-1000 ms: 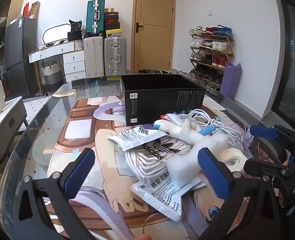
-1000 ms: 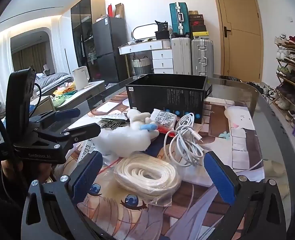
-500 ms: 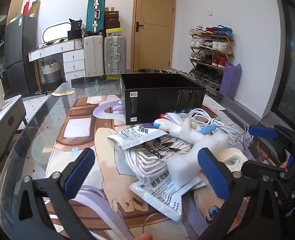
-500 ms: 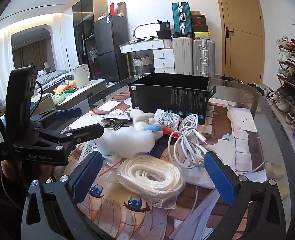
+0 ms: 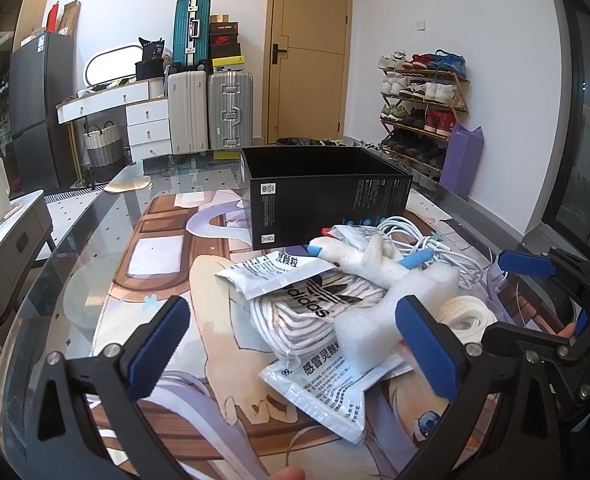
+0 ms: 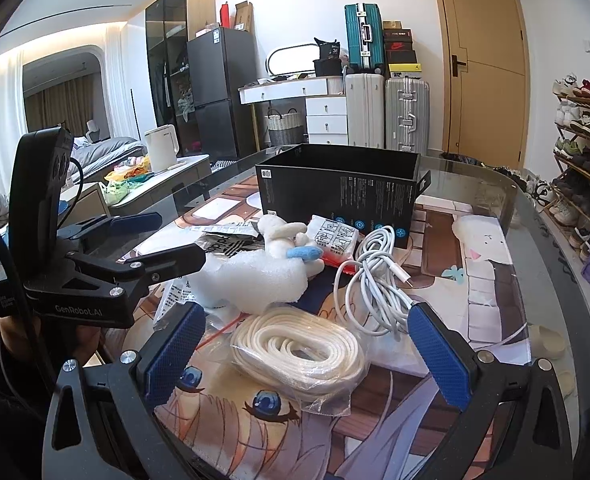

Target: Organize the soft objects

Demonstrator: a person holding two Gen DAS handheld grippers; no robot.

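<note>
table: glass-topped table with anime-print mat (image 5: pixel 95 280) is carrying everything; clutter is sitting toward the middle and right side
box: open-top black cardboard box (image 6: pixel 337 196) is standing upright behind the pile, looks empty from here, probably the drop target
cord bundle: coil of cream rope in a clear plastic bag (image 6: pixel 301 350) is lying nearest the right gripper, in line between its pads
foam: white foam-wrap piece (image 6: pixel 255 278) is resting on the printed sachets and the adidas-branded bag of white laces (image 5: pixel 311 308)
cable: loose white charging cable (image 6: pixel 375 276) is lying just beside the rope bag, between it and the box
toy: small white plush with blue tips (image 6: pixel 285 236) is sitting on the pile in front of the box
risk: bag film is looking slippery, so a pinch on plastic only could be slipping out on lift; cable loops lying close could be snagging and dragging; lifting foam could be tipping sachets off the pile
left gripper (image 5: pixel 291 346): jaws are standing wide apart, holding nothing, hovering above the lace bag and foam, touching neither as far as visible
right gripper (image 6: pixel 307 356): jaws are spread wide, empty, framing the rope bag, no contact visible
</note>
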